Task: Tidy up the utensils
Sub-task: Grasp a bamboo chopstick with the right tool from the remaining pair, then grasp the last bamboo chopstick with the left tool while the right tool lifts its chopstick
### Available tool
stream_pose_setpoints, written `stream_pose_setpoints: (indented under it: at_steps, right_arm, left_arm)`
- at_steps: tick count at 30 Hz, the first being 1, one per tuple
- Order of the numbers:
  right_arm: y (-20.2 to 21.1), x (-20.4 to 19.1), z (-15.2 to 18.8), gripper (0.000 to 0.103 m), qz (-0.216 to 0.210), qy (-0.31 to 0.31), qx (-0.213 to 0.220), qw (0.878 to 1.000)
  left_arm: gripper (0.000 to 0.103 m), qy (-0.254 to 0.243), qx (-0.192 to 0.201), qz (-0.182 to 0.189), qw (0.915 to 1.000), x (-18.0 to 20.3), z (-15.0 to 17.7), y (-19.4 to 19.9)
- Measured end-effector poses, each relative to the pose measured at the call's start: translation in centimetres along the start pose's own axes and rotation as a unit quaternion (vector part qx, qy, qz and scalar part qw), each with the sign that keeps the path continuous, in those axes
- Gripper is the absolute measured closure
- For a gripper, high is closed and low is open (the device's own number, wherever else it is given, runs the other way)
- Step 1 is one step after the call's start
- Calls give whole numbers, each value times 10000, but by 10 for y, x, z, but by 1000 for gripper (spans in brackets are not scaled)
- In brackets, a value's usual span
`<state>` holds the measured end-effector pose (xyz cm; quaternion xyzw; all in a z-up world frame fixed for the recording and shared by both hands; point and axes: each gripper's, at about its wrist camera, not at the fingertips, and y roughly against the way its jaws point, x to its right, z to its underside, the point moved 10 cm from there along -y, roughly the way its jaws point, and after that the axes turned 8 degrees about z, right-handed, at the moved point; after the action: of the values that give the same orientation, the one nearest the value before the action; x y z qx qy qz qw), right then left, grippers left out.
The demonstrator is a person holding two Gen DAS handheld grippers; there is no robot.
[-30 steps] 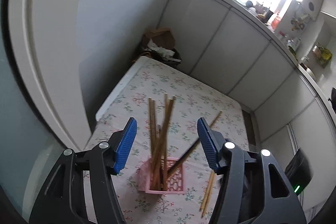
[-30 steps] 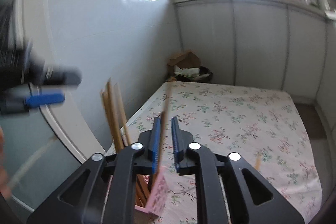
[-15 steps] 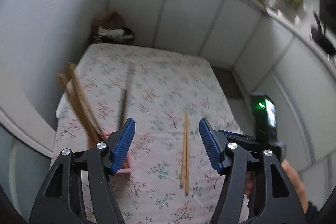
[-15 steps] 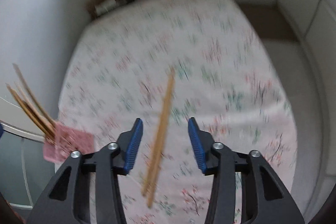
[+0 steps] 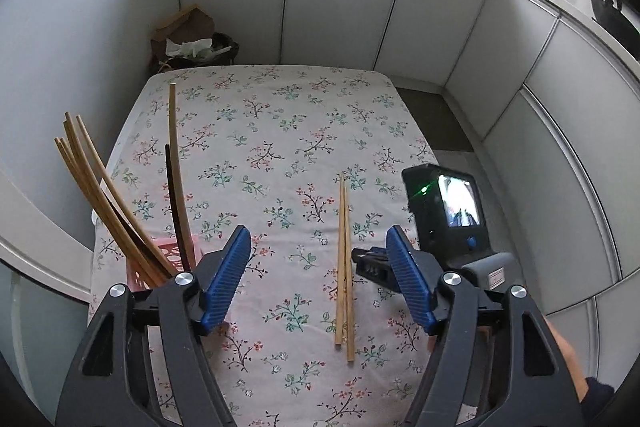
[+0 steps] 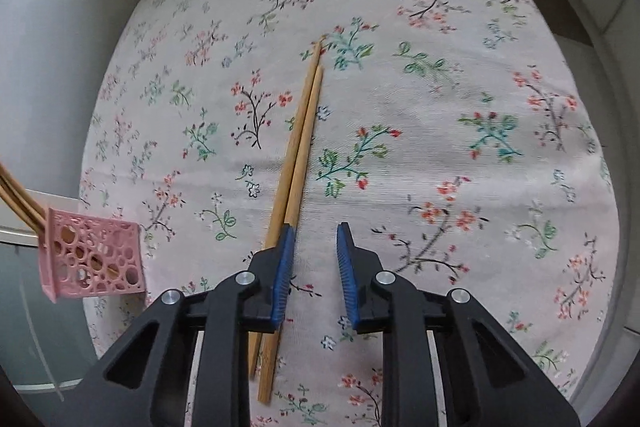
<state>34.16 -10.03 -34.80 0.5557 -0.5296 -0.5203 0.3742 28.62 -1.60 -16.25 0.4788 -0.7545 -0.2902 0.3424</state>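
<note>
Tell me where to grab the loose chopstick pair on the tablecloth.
Grip the chopstick pair near its thick end, coming from straight above. The sticks lie flat, side by side, so pads must straddle both across their width. The right gripper, jaws closing, sits slightly off: both sticks pass under its left pad.

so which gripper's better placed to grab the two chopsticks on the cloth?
Right. The right gripper sits low over the chopstick pair, its left pad at their edge and its jaws closing. The left gripper is higher and farther back; its jaws are opening and empty, beside the pink basket.
</note>
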Motion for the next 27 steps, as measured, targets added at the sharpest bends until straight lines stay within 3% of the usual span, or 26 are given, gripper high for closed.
stream_pose_setpoints:
  at_steps: [11,14,17,21,27]
  right_arm:
    - [-9,-25,-8,84,51,189,79,9998]
    - [-10,-28,-7,93,389,490,127,9980]
    - [-9,-25,-2,96,367,479,16,9982]
    - [26,8,-13,96,182,118,332,9992]
    - [112,50,-30,96,219,218,1262,9915]
  left_arm:
    - [36,205,87,-82,9997,-11,-7,3]
    - [36,272,132,-84,9995,-15,-8,5]
    - [36,338,154,-69,9993,-16,-9,6]
    - [36,367,114,-11,9993,-11,-8,2]
    - [36,28,-249,23,9997,18,-1,-38]
